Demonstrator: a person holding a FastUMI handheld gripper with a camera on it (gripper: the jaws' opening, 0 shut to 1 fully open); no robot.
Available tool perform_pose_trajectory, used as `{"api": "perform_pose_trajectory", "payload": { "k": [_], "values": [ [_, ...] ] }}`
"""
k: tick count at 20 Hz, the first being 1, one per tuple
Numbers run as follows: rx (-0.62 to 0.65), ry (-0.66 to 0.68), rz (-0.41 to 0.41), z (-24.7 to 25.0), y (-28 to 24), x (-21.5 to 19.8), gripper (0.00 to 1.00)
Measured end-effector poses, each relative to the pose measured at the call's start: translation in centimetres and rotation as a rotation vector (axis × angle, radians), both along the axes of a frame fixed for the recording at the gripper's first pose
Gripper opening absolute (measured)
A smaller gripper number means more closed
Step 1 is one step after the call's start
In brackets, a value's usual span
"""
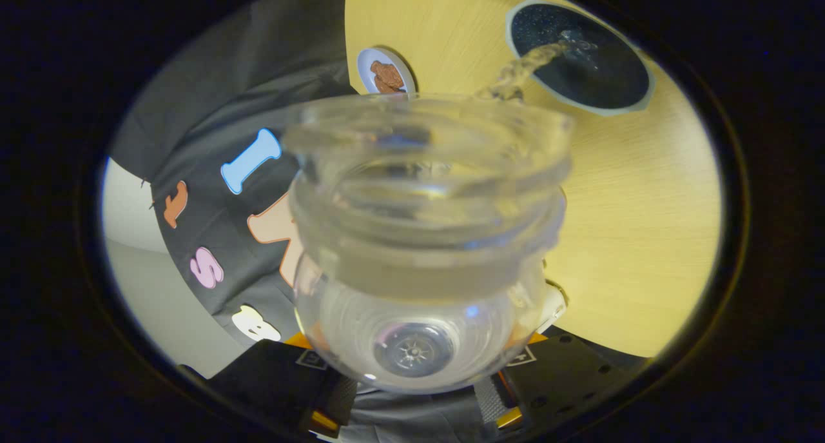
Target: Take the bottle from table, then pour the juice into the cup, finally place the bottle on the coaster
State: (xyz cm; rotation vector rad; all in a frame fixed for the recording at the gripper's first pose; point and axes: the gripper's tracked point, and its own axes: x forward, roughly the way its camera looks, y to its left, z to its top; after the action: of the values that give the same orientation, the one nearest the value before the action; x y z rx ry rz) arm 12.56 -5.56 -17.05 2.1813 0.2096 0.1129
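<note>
A clear plastic bottle sits between my fingers, tipped over so that its open mouth faces away from me. My gripper is shut on its lower body, with one black finger on one side and the other finger on the opposite side. A thin stream of pale juice leaves the bottle's lip and falls into the dark cup, which stands beyond the mouth on the yellow wooden table. A small round coaster with a brown picture lies on the table beside the cup, just past the bottle's rim.
The table's edge runs past the coaster, and the black cloth wall lies beyond it. A pale grey floor or wall strip shows past the cloth. Bare table surface spreads between the bottle and the cup.
</note>
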Motion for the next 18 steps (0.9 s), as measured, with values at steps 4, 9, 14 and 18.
{"api": "perform_pose_trajectory", "payload": {
  "k": [4, 9, 14, 18],
  "values": [
    [0.025, -0.009, -0.009, 0.3, -0.6, -0.1, 1.00],
    [0.077, -0.024, -0.015, 1.3, -1.4, -0.3, 1.00],
    [0.136, -0.036, -0.024, 2.1, -2.5, -0.9, 1.00],
    [0.185, -0.044, -0.034, 2.9, -3.5, -1.0, 1.00]
  ]
}}
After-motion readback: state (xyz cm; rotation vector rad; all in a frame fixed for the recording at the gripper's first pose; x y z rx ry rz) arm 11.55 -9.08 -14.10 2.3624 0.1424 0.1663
